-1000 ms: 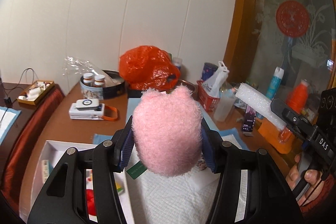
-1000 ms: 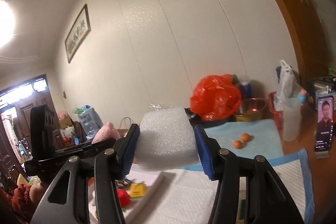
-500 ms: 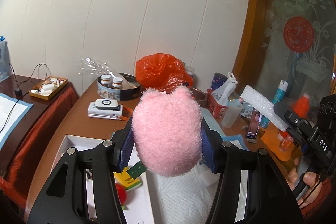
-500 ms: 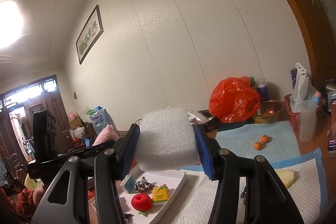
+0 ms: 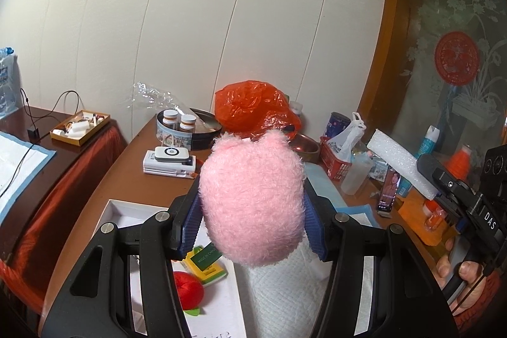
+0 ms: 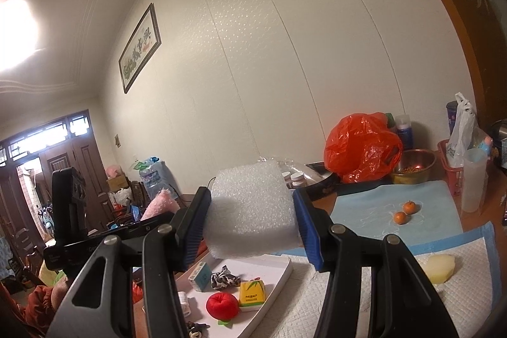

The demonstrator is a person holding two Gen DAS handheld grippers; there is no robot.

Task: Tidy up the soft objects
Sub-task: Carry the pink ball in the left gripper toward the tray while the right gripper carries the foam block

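Observation:
My left gripper [image 5: 252,220] is shut on a fluffy pink plush toy [image 5: 252,198], held above the table; a green label hangs under it. A white foam block [image 6: 250,214] is clamped between the blue pads of my right gripper [image 6: 252,225], which is shut on it and points level. Below lies a white tray [image 6: 275,281] with a red plush apple [image 6: 221,304], a yellow tissue pack [image 6: 252,292], a small box and a striped scrunchie. The same tray [image 5: 126,211] shows under the left gripper. The right gripper with the foam [image 5: 399,163] appears at the right of the left wrist view.
An orange plastic bag [image 5: 253,110], a round tin with jars [image 5: 187,129], a power bank, a red basket [image 5: 336,160], a metal bowl, a phone and bottles crowd the table's back. Two small oranges [image 6: 405,211] lie on a blue pad. A white quilted pad [image 6: 364,300] covers the front.
Both grippers have swung sideways with their loads still held. The tray and its items have come into fuller view under each gripper.

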